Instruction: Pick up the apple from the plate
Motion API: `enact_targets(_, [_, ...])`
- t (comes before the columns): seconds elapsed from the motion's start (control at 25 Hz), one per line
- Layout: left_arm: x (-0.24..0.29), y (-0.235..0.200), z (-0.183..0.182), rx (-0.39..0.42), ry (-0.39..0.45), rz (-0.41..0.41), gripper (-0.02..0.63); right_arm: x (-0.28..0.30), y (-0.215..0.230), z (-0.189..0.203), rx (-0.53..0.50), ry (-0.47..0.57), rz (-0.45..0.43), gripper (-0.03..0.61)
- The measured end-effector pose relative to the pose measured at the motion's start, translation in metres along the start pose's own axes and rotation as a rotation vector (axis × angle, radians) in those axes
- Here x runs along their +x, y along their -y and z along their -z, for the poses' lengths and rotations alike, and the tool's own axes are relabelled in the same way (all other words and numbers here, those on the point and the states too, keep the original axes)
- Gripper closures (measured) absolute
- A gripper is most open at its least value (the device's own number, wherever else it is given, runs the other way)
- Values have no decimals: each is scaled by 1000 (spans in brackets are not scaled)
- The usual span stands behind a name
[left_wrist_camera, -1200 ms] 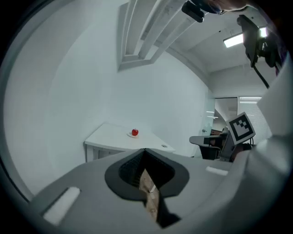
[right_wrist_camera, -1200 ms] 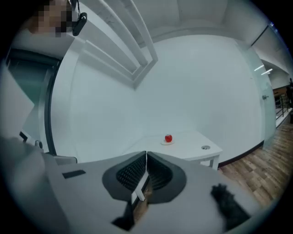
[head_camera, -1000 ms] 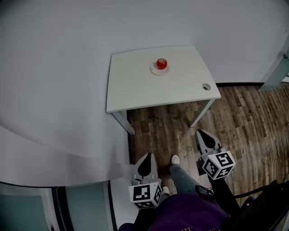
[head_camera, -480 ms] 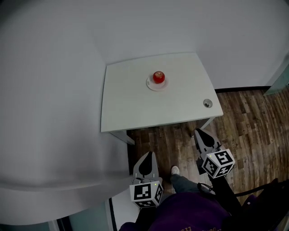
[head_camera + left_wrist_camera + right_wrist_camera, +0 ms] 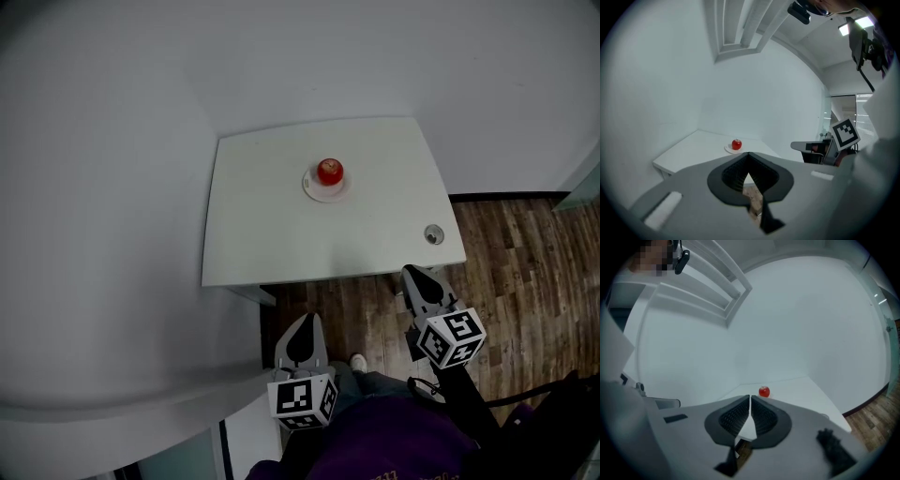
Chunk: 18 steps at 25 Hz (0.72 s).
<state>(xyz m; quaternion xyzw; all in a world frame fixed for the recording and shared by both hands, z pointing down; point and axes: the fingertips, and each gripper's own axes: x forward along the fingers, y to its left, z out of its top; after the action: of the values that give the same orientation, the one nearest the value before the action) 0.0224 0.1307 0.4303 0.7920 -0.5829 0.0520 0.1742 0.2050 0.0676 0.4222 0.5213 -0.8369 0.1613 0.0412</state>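
Starting at the left, the left gripper (image 5: 304, 322) hangs over the wooden floor (image 5: 525, 272), short of the white table (image 5: 253, 234). Its jaws are clenched tip to tip with nothing between them. Its own view shows the ribbed pads meeting, where the head view gives only the grey back and marker cube. Farther in, the red apple (image 5: 330, 172) sits on a small white plate (image 5: 325, 193) near the table's middle, well apart from both grippers. From above the plate shows as a full ring, while the right gripper view shows hardly any of it. The right gripper (image 5: 416, 273), near the table's front right corner, is likewise clenched and empty. A small round grey fitting (image 5: 433, 233) lies by that corner, clearest in the head view.
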Motion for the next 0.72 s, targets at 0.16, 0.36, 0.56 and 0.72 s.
enact_targets(0.16, [14, -11, -5, -6, 5, -18, 606, 17, 10, -2, 4, -4, 10, 566])
enact_targets(0.36, [39, -25, -11, -14, 2, -21, 606, 46, 18, -8, 0, -5, 15, 566])
enact_targets(0.56, [80, -44, -32, 3, 11, 14, 606, 89, 25, -20, 0, -13, 20, 565])
enact_targets(0.72, [114, -70, -48, 4, 4, 26, 606, 131, 29, -27, -2, -39, 17, 565])
